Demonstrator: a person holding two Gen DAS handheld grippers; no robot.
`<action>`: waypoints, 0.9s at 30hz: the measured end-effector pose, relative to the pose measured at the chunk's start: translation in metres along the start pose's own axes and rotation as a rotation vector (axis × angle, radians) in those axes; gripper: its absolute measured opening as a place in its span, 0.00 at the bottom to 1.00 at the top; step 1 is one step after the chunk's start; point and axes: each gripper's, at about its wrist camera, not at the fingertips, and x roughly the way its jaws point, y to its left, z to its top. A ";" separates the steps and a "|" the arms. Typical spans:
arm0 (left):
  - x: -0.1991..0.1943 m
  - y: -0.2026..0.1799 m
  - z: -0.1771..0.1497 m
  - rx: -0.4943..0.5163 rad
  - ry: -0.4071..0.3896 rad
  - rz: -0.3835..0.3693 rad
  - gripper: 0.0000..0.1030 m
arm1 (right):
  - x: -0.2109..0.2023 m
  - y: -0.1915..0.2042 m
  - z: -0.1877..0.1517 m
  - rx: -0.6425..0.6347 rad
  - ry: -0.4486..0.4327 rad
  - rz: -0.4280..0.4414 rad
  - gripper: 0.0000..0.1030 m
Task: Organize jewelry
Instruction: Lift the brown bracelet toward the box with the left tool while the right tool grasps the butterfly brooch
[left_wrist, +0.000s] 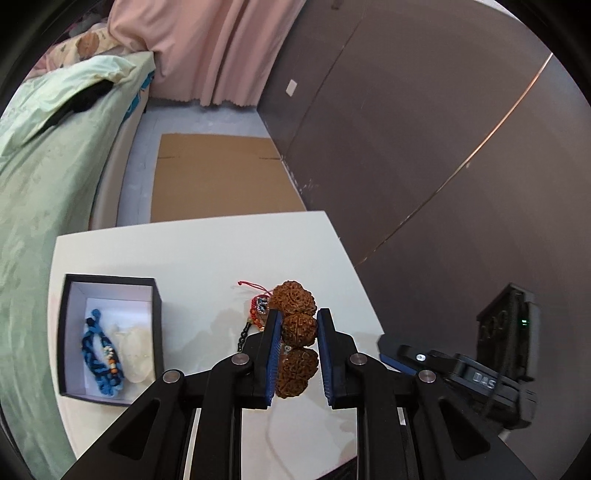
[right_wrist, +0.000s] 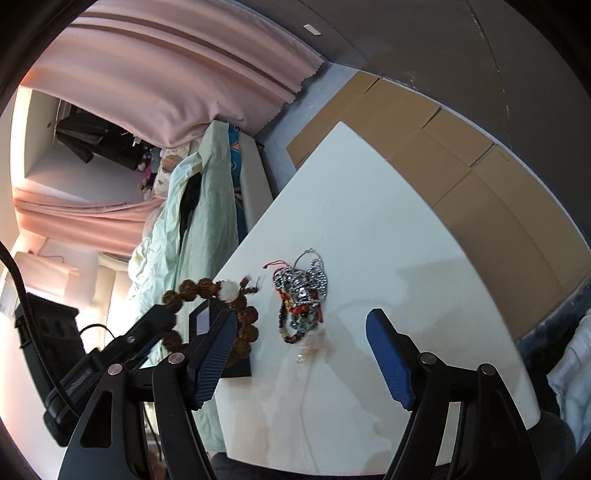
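Note:
A bracelet of large knobbly brown beads (left_wrist: 295, 302) hangs between the blue pads of my left gripper (left_wrist: 299, 314), which is shut on it above the white table (left_wrist: 207, 258). From the right wrist view the same bracelet (right_wrist: 243, 314) dangles in the air with a white bead on it, held by the left gripper (right_wrist: 171, 317). A black box (left_wrist: 70, 332) at the table's left holds a blue braided bracelet (left_wrist: 99, 354) and a pale item (left_wrist: 135, 350). A tangled pile of jewelry (right_wrist: 303, 291) lies on the table, just ahead of my right gripper (right_wrist: 303, 317), which is open and holds nothing.
A bed with a pale green cover (left_wrist: 37, 221) runs along the table's left side. Flat cardboard (left_wrist: 218, 177) lies on the floor beyond the table. A dark brown wall (left_wrist: 406, 147) stands to the right, pink curtains (left_wrist: 207, 48) behind.

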 end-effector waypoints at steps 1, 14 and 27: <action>-0.005 0.002 0.000 -0.001 -0.010 0.004 0.20 | 0.002 0.002 -0.001 -0.003 0.002 -0.001 0.72; -0.044 0.035 -0.001 -0.049 -0.071 0.036 0.20 | 0.052 0.028 -0.021 -0.151 0.116 -0.208 0.72; -0.083 0.071 -0.003 -0.106 -0.140 0.054 0.20 | 0.092 0.057 -0.043 -0.462 0.210 -0.528 0.72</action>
